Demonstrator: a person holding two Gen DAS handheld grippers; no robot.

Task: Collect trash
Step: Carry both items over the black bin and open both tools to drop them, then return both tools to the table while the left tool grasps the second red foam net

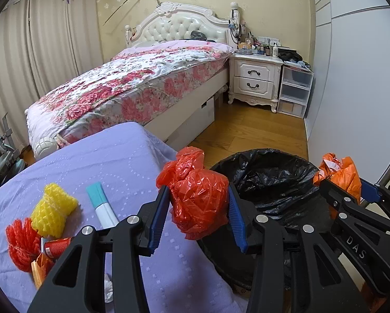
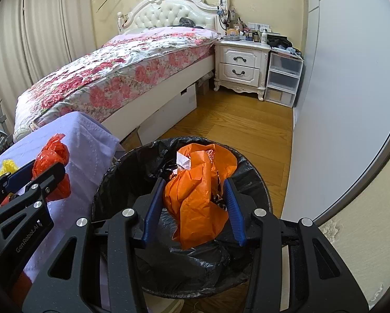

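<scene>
Your left tongs pinch a crumpled red bag at the purple cloth's edge; your right tongs clamp an orange bag over the black-lined bin.

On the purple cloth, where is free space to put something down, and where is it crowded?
The purple cloth is bare between the teal-and-white tube and its far edge. Crowded: the near-left corner with the yellow foam net and red foam net.

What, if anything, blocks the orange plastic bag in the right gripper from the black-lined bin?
Nothing visible. The orange plastic bag, clamped in the right gripper, hangs directly over the open mouth of the black-lined bin.
</scene>
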